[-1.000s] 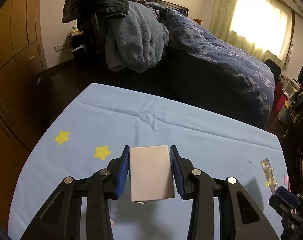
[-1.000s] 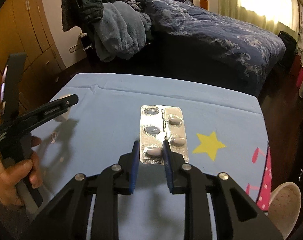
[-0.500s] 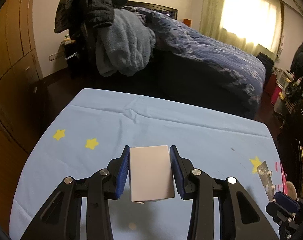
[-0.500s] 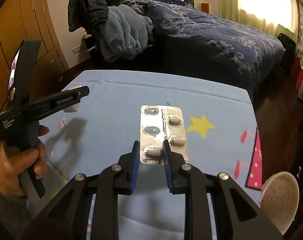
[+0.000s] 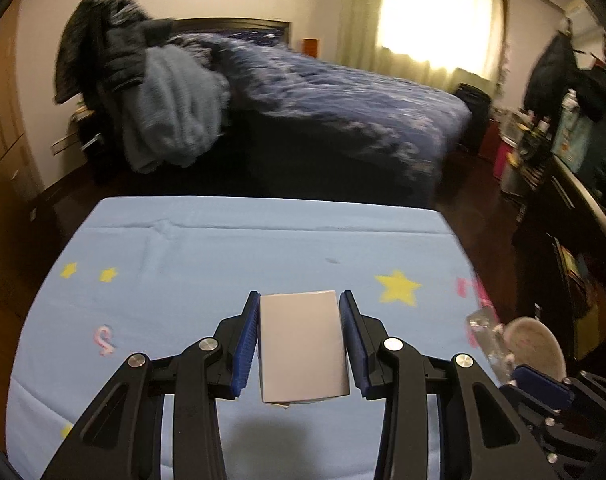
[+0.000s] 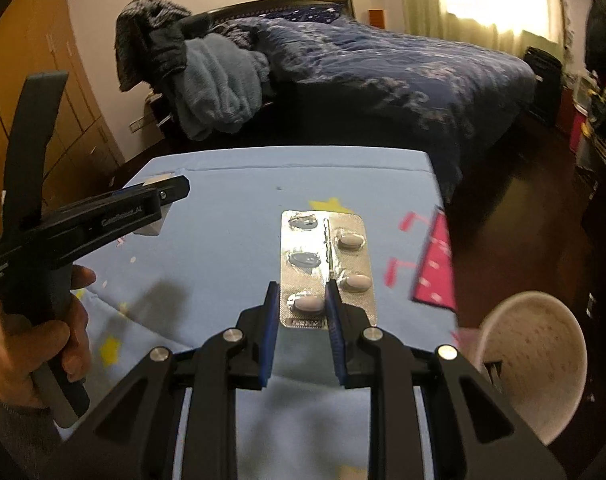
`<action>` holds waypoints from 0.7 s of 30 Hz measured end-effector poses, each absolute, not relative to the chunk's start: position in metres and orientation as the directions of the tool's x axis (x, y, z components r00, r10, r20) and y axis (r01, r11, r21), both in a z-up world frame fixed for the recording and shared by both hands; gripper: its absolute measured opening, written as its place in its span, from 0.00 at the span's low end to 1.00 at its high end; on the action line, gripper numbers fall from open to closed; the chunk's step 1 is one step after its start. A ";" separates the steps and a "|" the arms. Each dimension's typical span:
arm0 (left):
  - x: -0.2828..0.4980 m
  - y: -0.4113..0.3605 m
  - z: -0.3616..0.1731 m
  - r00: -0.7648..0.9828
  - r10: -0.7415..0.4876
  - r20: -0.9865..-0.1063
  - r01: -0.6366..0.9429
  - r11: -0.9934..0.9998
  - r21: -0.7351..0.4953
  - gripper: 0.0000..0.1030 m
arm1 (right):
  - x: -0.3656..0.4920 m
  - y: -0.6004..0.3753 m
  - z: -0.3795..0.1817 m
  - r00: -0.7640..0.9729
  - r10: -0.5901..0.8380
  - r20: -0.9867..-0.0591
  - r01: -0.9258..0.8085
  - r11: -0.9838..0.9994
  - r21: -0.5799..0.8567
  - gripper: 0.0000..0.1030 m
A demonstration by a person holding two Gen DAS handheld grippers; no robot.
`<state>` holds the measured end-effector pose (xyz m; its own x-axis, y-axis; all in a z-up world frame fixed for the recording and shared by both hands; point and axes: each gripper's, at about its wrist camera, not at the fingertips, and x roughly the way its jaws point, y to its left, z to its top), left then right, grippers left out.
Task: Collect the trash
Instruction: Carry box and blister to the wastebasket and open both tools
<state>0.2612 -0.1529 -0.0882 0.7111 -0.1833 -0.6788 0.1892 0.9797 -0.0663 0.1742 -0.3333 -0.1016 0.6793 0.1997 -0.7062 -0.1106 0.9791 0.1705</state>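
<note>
The left gripper (image 5: 299,344) has its jaws clamped on a small white box (image 5: 303,350), held above the blue-clothed counter (image 5: 223,256); the box's underside is hidden. The right gripper (image 6: 301,320) pinches the near end of a silver pill blister (image 6: 327,268), also above the counter, its printed edge too small to read. Just off the counter's right corner sits a white bin (image 6: 537,364), its rim cut off by the gripper body.

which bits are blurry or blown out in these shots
Left wrist view: the window is blown out white, the bed is smeared by motion blur, the white box stays sharp. Right wrist view: the blister pack is crisp, the bin is soft.
</note>
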 end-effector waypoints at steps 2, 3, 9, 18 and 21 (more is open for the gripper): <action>0.254 -0.170 -0.085 0.704 -0.217 -0.677 0.229 0.971 -0.072 0.39 | 0.163 -0.347 -0.101 0.688 0.184 -0.702 -0.083 0.981 0.176 0.23; 0.250 -0.180 -0.083 0.701 -0.231 -0.675 0.250 0.966 -0.070 0.39 | 0.158 -0.356 -0.100 0.693 0.173 -0.700 -0.065 0.982 0.178 0.23; 0.230 -0.244 -0.075 0.664 -0.337 -0.668 0.389 0.918 -0.077 0.39 | 0.124 -0.411 -0.101 0.715 0.095 -0.692 0.054 0.980 0.191 0.23; 0.205 -0.339 -0.075 0.573 -0.473 -0.669 0.574 0.814 -0.084 0.39 | 0.087 -0.488 -0.110 0.721 -0.011 -0.692 0.226 0.949 0.220 0.23; 0.197 -0.370 -0.080 0.542 -0.501 -0.675 0.619 0.781 -0.083 0.39 | 0.077 -0.510 -0.113 0.724 -0.039 -0.688 0.275 0.932 0.235 0.23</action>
